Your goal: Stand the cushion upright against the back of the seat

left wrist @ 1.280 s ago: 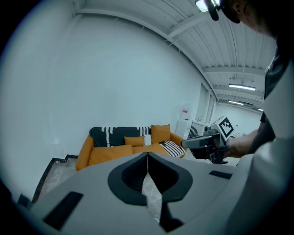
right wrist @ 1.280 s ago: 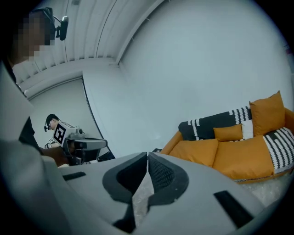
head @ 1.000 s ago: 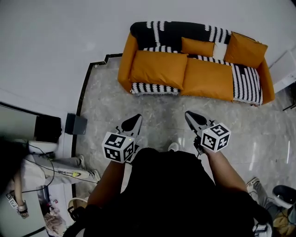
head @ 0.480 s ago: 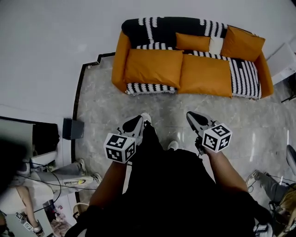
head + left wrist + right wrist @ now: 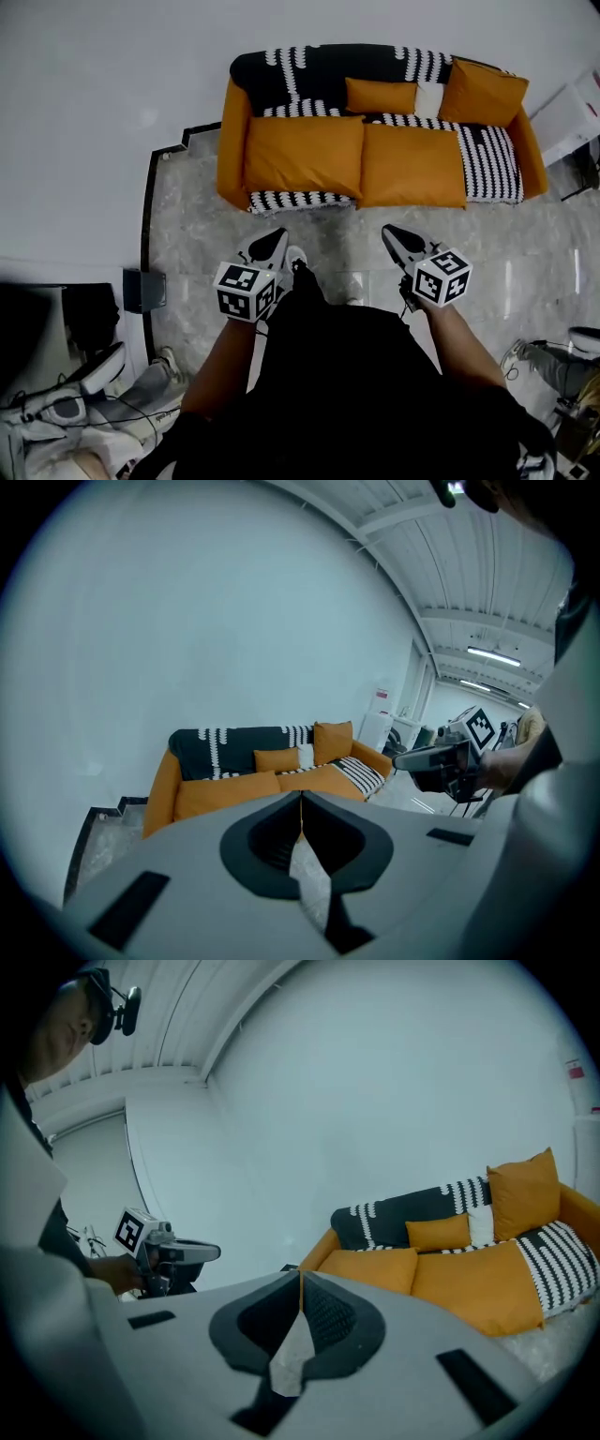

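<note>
Smooth matt orange sofa [image 5: 232, 141] upholstery, knitted black-and-white cloth throw [image 5: 300, 70], glossy marbled stone floor [image 5: 202, 211].

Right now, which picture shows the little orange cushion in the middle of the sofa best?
The head view: the small cushion shows largest and whole, from above. Both gripper views show it whole too, from the front, only smaller.

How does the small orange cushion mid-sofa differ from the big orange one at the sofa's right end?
Size: the small cushion is low and oblong; the big cushion is squarer and much taller, rising above the backrest.
Place: the small cushion sits mid-sofa against the backrest; the big cushion stands in the right-end corner.
Shared: both are plain orange and on the sofa.
</note>
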{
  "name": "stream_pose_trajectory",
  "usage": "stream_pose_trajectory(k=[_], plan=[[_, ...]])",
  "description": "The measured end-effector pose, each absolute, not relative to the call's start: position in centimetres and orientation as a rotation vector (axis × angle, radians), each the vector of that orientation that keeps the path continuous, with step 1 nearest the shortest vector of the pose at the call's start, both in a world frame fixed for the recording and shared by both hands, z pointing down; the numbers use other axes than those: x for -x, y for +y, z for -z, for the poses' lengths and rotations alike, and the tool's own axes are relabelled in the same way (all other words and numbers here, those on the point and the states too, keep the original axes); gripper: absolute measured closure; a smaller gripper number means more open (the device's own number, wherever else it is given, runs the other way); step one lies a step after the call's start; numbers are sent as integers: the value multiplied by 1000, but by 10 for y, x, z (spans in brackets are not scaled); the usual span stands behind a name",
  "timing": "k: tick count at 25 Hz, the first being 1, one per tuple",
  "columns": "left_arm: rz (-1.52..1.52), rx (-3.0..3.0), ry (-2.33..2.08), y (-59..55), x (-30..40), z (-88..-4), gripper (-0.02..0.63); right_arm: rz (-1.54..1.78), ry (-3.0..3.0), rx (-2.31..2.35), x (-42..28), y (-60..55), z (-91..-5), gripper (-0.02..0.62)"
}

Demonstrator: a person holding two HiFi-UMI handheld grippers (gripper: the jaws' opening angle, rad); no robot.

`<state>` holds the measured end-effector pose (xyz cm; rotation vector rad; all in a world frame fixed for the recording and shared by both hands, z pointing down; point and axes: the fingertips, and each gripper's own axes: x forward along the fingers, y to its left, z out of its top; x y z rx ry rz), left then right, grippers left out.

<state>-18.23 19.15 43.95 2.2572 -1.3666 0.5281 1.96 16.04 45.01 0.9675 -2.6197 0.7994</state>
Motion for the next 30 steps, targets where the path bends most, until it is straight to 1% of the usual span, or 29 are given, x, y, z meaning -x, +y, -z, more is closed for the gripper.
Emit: stream_pose_trajectory(k=[4,7,11,19,24,30], plan=[[-565,-2201,-1361,146,235,-456,589,-795,-2558,-995,11,115,-459,557],[-563,-2189,-1376,114,261,-466,589,-781,-2522,-994,29,92,-469,557],[-560,-2190,-1370,74,289,-476,589,-738,-2456,-1032,42,56,-483,557],[-666,-2146,-1317,33,362,-522,589,-685,-2283,-1122,57,5,-526,557],[-717,-2105,-1294,15,392,-554,589,-654,-2212,-1131,65,-14,-548,557],[-832,-2050,-1234,4,406,-601,589,-591,-2105,-1047,69,-33,-594,555]])
